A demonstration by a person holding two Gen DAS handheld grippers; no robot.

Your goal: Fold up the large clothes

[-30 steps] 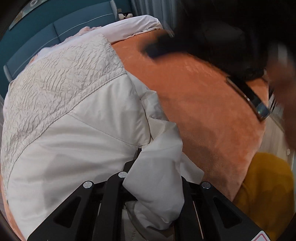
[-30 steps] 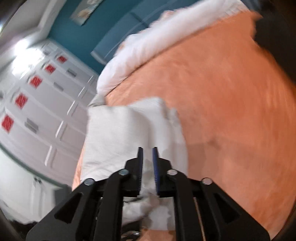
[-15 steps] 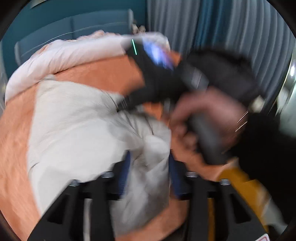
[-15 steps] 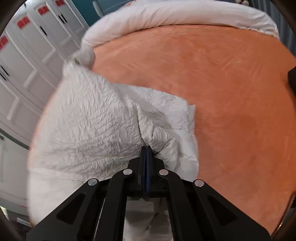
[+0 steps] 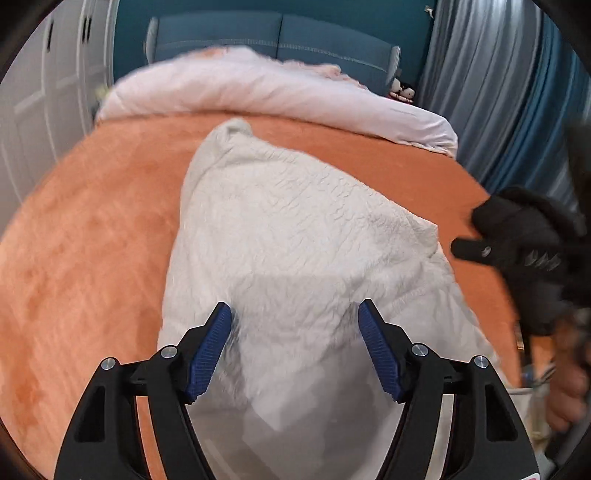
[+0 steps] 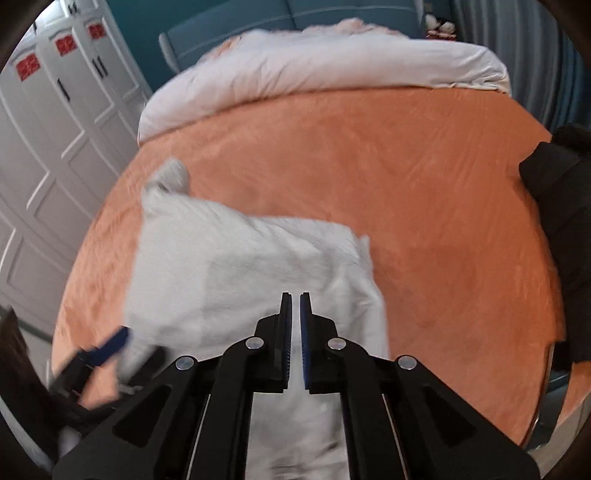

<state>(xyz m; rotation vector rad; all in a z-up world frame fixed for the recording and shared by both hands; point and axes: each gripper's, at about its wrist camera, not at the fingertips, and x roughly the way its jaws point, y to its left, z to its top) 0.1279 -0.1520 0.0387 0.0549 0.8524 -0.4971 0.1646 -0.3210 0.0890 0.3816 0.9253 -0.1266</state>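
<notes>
A white garment (image 5: 295, 236) with a crinkled upper part lies folded on the orange bedspread (image 5: 85, 229). It also shows in the right wrist view (image 6: 236, 266). My left gripper (image 5: 294, 317) is open wide just above the garment's near part, holding nothing. My right gripper (image 6: 294, 306) hovers over the garment's near right part; its jaws stand a narrow gap apart with no cloth between them. The left gripper shows blurred at the lower left of the right wrist view (image 6: 107, 347).
A white duvet (image 5: 280, 96) lies across the head of the bed before a teal headboard (image 5: 273, 33). White wardrobe doors (image 6: 48, 122) stand left. Grey-blue curtains (image 5: 502, 96) hang right. The person's black sleeve (image 6: 565, 229) is at the right.
The left gripper has opened and let go of the white cloth it held. The right gripper's jaws parted slightly and released the garment, which now lies flatter on the bed.
</notes>
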